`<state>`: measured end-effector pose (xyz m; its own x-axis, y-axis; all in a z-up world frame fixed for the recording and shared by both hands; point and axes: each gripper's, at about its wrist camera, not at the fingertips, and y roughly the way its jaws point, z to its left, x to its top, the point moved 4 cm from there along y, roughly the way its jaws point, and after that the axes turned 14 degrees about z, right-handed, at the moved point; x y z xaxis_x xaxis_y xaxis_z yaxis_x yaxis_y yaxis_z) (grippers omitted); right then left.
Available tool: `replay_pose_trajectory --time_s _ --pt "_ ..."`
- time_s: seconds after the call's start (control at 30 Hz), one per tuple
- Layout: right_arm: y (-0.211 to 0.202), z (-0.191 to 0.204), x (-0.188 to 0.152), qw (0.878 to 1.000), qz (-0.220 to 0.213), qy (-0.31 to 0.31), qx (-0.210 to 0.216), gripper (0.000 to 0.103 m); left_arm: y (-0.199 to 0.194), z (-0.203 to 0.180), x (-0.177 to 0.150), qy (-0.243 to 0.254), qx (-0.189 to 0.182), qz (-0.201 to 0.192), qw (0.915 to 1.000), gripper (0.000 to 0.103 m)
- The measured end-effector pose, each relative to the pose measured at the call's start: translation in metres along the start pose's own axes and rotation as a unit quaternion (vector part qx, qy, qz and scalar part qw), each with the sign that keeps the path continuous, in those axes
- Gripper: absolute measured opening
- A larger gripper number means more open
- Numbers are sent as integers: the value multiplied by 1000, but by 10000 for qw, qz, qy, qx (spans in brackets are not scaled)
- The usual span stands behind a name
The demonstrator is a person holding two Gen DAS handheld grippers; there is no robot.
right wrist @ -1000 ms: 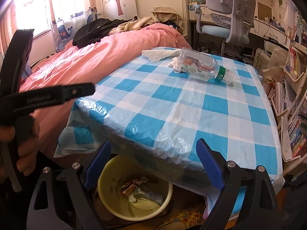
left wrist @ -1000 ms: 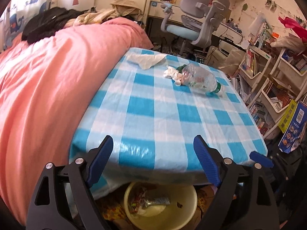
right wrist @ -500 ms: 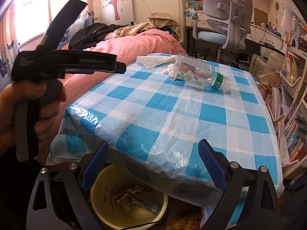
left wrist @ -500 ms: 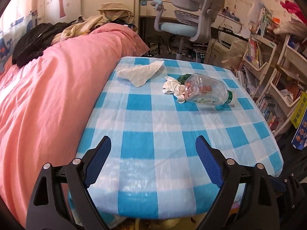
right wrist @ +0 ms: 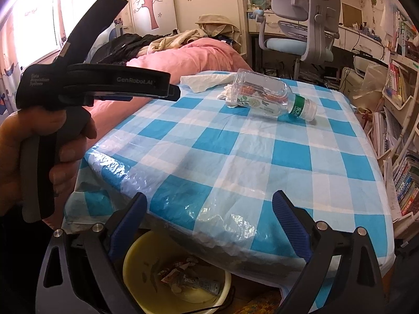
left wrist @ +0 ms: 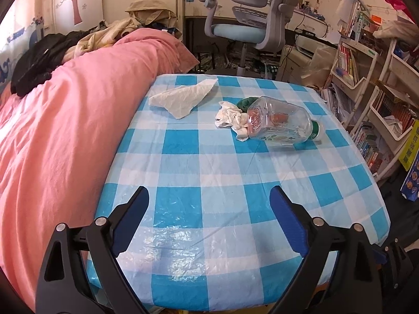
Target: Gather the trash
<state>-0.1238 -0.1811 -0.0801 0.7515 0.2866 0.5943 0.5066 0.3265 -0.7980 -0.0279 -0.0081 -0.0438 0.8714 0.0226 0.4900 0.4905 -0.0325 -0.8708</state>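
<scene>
In the upper centre of the left wrist view, a clear plastic bottle with a green label (left wrist: 281, 127) is seen lying on its side on the blue-and-white checked tablecloth (left wrist: 222, 183), touching a crumpled white tissue (left wrist: 229, 119); a flat white paper napkin (left wrist: 183, 96) lies to its left. The approach step is judged to be in hand. The left gripper (left wrist: 209, 209) is spread wide, its jaws opening with nothing between them; the right gripper (right wrist: 209, 214) is likewise wide and empty. A reach across to the trash is required next, then carriage to the yellow plastic basin (right wrist: 136, 259) at lower left.
</scene>
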Motion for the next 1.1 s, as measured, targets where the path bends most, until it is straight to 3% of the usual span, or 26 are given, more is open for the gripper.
replay_pose_trajectory --time_s 1.1 --pt "3 -1 0 10000 28 -7 -28 94 8 1 -3 -40 121 178 9998 92"
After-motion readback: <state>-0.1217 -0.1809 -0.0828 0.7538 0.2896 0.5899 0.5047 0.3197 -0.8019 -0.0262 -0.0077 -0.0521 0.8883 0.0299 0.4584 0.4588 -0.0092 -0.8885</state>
